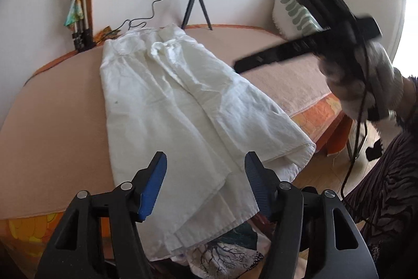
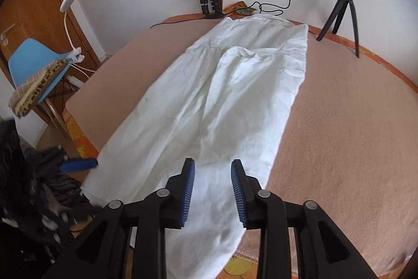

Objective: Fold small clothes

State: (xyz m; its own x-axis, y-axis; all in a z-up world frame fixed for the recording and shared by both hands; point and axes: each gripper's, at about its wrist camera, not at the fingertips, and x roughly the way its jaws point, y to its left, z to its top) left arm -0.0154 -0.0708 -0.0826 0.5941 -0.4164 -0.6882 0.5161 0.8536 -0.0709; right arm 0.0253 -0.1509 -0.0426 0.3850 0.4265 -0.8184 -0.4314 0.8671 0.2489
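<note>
White trousers (image 1: 169, 101) lie lengthwise on a table covered with a pinkish cloth (image 1: 52, 106), waistband at the far end, leg hems hanging over the near edge. My left gripper (image 1: 206, 161) is open and empty, just above the near hems. My right gripper (image 2: 213, 166) is open and empty above the lower part of the trousers (image 2: 222, 96). In the left wrist view the right gripper (image 1: 236, 66) is held up in a white-gloved hand, blurred, over the table's right side. In the right wrist view a blue pad of the left gripper (image 2: 78, 164) shows at the table's left edge.
A ring light on a black tripod (image 1: 197, 7) stands at the far edge, with a folded tripod (image 1: 82, 25) and cable beside it. A patterned pillow (image 1: 292, 7) leans at the back right. A blue chair (image 2: 34, 64) stands left of the table. Patterned fabric (image 1: 227, 250) lies below the near edge.
</note>
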